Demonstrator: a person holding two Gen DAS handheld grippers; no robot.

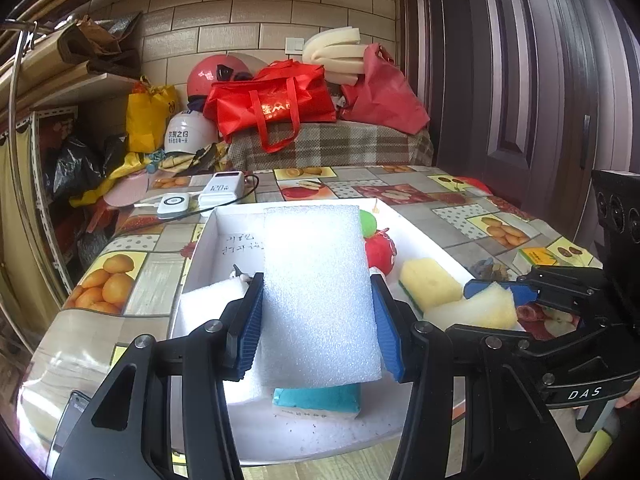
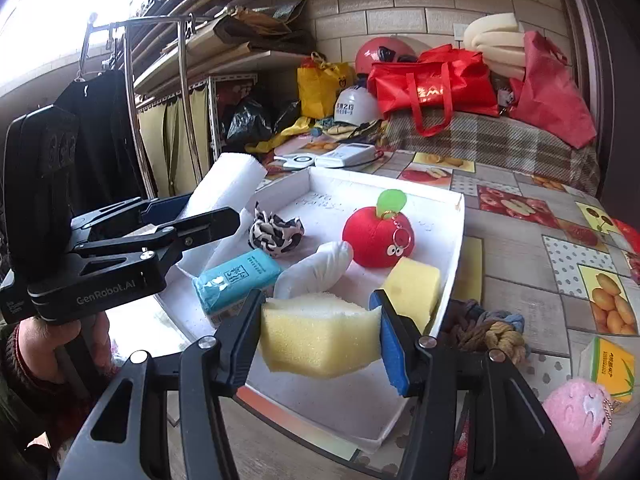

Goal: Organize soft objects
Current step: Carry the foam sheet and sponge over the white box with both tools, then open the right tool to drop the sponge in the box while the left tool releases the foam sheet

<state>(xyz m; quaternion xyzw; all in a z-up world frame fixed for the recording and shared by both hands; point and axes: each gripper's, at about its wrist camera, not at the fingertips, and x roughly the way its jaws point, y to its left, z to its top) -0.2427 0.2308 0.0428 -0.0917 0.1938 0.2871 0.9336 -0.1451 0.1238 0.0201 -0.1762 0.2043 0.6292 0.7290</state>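
Note:
My left gripper [image 1: 318,312] is shut on a white foam block [image 1: 320,292] and holds it over the white tray [image 1: 208,236]. It also shows in the right wrist view [image 2: 188,210] with the foam block [image 2: 224,184]. My right gripper [image 2: 320,328] is shut on a yellow sponge [image 2: 320,332] above the tray's near edge [image 2: 320,408]; it shows in the left wrist view [image 1: 496,292]. In the tray lie a red plush apple [image 2: 378,236], a teal tissue pack [image 2: 236,276], a white roll [image 2: 316,270], a black-and-white scrunchie [image 2: 274,232] and a yellow sponge [image 2: 412,284].
On the tablecloth right of the tray lie a knotted rope toy [image 2: 488,332], a pink plush [image 2: 580,420] and a yellow tissue pack [image 2: 612,368]. A power bank [image 1: 222,192] and a white device [image 1: 174,204] sit behind the tray. Bags and helmets crowd the back.

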